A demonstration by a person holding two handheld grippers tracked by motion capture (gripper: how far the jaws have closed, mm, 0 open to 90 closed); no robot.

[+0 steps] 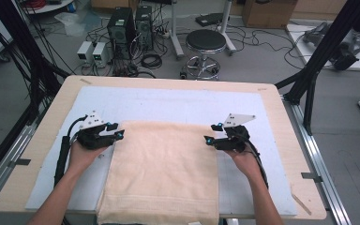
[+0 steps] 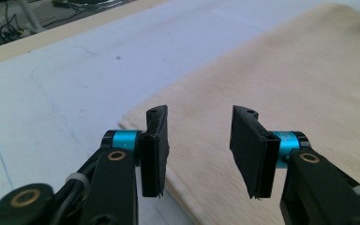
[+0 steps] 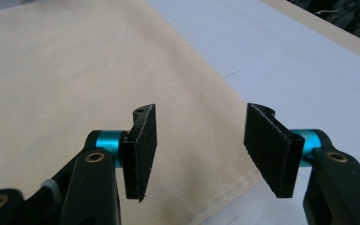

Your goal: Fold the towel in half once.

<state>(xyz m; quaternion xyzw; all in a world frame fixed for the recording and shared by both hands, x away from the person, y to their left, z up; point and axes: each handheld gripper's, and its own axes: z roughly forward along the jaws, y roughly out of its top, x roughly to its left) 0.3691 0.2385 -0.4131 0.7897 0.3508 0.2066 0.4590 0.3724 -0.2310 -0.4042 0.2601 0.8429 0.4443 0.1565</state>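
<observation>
high view, one beige towel (image 1: 161,173), two open tongs (image 1: 116,131) (image 1: 212,133)

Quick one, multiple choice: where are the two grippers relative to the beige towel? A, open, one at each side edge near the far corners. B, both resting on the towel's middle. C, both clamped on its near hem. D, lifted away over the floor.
A: the left gripper and right gripper flank the towel at its side edges near the far corners, jaws apart with nothing pinched between them.
</observation>
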